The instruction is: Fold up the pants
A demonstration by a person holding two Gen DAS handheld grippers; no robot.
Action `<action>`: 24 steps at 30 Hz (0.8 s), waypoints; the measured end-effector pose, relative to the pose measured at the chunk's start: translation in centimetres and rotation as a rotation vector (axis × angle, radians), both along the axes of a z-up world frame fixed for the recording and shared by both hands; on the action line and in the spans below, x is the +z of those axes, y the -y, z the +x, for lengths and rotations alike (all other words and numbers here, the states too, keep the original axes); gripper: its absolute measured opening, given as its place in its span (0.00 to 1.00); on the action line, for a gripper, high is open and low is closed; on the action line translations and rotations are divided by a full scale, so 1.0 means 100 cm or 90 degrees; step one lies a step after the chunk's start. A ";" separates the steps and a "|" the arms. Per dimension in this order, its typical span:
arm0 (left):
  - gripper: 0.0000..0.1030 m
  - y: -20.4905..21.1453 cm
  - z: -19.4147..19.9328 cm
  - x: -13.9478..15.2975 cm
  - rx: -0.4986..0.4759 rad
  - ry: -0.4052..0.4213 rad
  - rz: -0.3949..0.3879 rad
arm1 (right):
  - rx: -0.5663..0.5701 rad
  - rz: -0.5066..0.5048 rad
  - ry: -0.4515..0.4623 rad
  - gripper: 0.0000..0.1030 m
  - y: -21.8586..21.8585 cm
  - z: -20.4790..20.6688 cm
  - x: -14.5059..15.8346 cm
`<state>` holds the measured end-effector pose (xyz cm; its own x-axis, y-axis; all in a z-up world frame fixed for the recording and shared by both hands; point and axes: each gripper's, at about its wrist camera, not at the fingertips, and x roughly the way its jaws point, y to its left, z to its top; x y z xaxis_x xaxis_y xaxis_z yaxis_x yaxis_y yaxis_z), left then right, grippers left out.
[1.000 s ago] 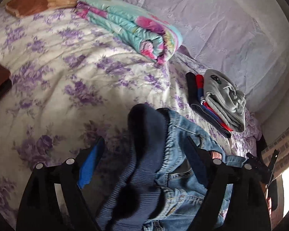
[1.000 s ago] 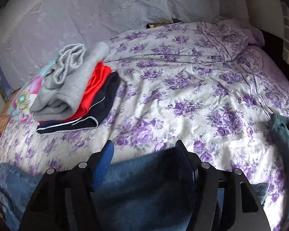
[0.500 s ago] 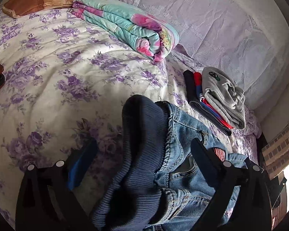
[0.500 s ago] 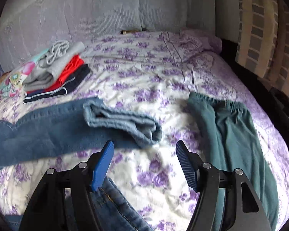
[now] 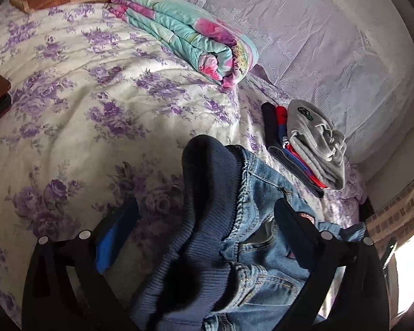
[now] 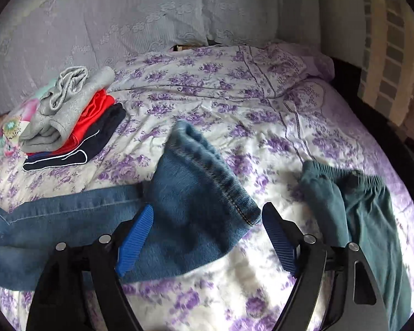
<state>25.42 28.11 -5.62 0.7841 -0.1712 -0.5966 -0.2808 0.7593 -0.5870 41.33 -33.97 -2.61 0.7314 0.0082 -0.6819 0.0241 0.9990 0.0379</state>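
I am holding my left gripper (image 5: 207,237) with its fingers spread wide over the waistband of the blue jeans (image 5: 256,237), which are lying on the floral bedspread (image 5: 69,88). My right gripper (image 6: 207,237) is opening, its blue pads (image 6: 135,237) not pressing the jeans' folded leg hem (image 6: 201,193) between them. Teal pants (image 6: 367,209) are lying nearby.

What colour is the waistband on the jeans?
Dark navy ribbed knit waistband, on blue denim jeans; clearest in the left wrist view.
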 end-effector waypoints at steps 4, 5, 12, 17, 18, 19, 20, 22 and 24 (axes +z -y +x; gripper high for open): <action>0.93 -0.032 -0.003 0.005 -0.025 -0.026 -0.091 | 0.018 0.063 -0.020 0.79 0.005 -0.007 -0.012; 0.93 -0.037 -0.002 0.006 -0.020 -0.038 -0.084 | 0.018 0.070 -0.023 0.79 0.003 -0.003 -0.014; 0.93 -0.040 0.017 0.002 -0.075 -0.112 -0.002 | 0.002 0.187 -0.049 0.80 -0.007 0.007 -0.038; 0.93 -0.025 0.044 0.005 -0.161 -0.120 0.022 | -0.025 0.282 -0.048 0.80 0.001 -0.011 -0.042; 0.93 -0.020 0.050 0.004 -0.176 -0.120 0.024 | -0.032 0.277 -0.048 0.80 0.000 -0.008 -0.043; 0.93 -0.015 0.054 0.004 -0.188 -0.120 0.028 | -0.041 0.271 -0.047 0.80 -0.002 -0.004 -0.044; 0.91 -0.008 0.058 0.004 -0.206 -0.119 0.032 | -0.049 0.266 -0.045 0.80 -0.005 -0.001 -0.045; 0.33 0.011 0.064 0.006 -0.256 -0.117 0.066 | -0.061 0.268 -0.036 0.67 -0.009 0.005 -0.046; 0.17 0.021 0.064 0.007 -0.248 -0.124 0.092 | -0.058 0.283 -0.028 0.23 -0.010 0.008 -0.048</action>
<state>31.80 25.98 -4.92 0.5488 -0.3350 -0.7659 -0.0526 0.9005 -0.4316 42.10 -32.97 -7.43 0.7128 0.2442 -0.6574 0.1228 0.8795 0.4598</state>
